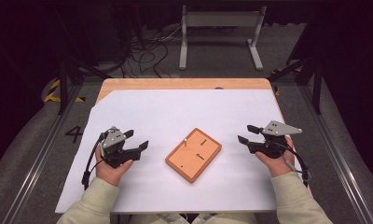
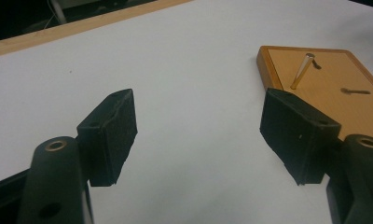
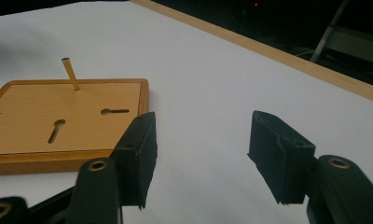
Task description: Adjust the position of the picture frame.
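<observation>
We note the wooden board (image 1: 194,154) lies mid-worktop between both tongs, long axis diagonal, brass pin (image 1: 186,141) upright at its far corner. Left tongs (image 1: 137,141) and right tongs (image 1: 247,134) gape wide, empty, roughly equidistant.

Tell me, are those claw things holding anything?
No. Both the left hand-held gripper and right hand-held gripper are open and empty, beside the wooden board.

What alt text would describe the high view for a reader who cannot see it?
A flat orange-brown wooden board with two keyhole slots and one thin upright peg lies on a white sheet covering a wooden table. A person's hands hold the open left gripper and open right gripper either side of it, both apart from it.
</observation>
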Demonstrator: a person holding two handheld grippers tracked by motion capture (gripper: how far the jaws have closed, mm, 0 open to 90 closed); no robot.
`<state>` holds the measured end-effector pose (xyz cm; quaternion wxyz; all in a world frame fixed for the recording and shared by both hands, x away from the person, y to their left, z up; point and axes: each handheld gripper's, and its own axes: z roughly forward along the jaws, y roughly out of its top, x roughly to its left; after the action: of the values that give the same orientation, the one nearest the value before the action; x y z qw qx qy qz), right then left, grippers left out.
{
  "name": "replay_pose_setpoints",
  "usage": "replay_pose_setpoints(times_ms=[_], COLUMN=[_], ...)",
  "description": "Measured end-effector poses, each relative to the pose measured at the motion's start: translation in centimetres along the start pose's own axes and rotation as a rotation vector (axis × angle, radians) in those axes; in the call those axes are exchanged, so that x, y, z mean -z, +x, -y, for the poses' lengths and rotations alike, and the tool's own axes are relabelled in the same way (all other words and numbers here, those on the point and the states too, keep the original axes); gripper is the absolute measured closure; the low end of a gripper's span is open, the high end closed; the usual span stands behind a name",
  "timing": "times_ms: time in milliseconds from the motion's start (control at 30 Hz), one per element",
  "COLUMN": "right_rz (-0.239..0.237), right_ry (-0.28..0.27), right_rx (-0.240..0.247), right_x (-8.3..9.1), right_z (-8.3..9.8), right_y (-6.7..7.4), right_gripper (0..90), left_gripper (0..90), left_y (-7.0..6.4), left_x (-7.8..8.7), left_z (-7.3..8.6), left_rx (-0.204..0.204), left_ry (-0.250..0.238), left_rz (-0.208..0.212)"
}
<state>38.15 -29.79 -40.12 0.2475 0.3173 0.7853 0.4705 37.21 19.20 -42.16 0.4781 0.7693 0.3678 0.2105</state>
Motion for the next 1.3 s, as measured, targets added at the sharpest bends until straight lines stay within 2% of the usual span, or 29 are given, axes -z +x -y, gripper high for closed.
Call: replay_pose_setpoints(times_ms=[267,600,700,767,867,933,967,1033,1200,1300], right_rz=[0.012,0.020,0.025,0.025,0.020,0.025,0.025,0.024,0.009,0.009], right_ry=[-0.007,-0.010,-0.008,-0.007,-0.006,-0.007,-0.007,0.004,0.010,0.014], right_rx=[0.020,0.023,0.028,0.029,0.025,0.031,0.031,0.029,0.031,0.026], right_x=[0.1,0.3,0.3,0.3,0.3,0.4,0.4,0.4,0.4,0.4], right_z=[-0.1,-0.1,-0.1,-0.1,-0.1,-0.1,-0.1,-0.2,-0.2,-0.2], right_y=[0.0,0.1,0.0,0.0,0.1,0.1,0.1,0.2,0.4,0.5], right_gripper=[41.4,41.7,42.4,43.3,45.3,47.1,47.1,47.5,47.7,47.7], left_gripper=[29.1,30.0,32.6,35.8,58.0,77.5,77.5,89.2,89.9,89.9], left_y=[0.0,-0.1,-0.2,-0.2,-0.3,-0.4,-0.6,-0.9,-1.6,-2.1], left_x=[0.0,0.0,-0.1,0.0,0.0,0.0,-0.1,-0.6,-2.1,-3.0], left_z=[-0.1,-0.3,-0.3,-0.3,-0.5,-0.5,-0.5,-0.5,-0.7,-0.7], left_rx=[-0.002,-0.003,-0.010,-0.014,-0.035,-0.038,-0.044,-0.035,-0.045,-0.047], left_ry=[0.000,-0.002,0.005,0.008,0.017,0.031,0.041,0.069,0.145,0.187], left_rz=[0.004,0.009,0.015,0.016,0.039,0.054,0.057,0.080,0.124,0.167])
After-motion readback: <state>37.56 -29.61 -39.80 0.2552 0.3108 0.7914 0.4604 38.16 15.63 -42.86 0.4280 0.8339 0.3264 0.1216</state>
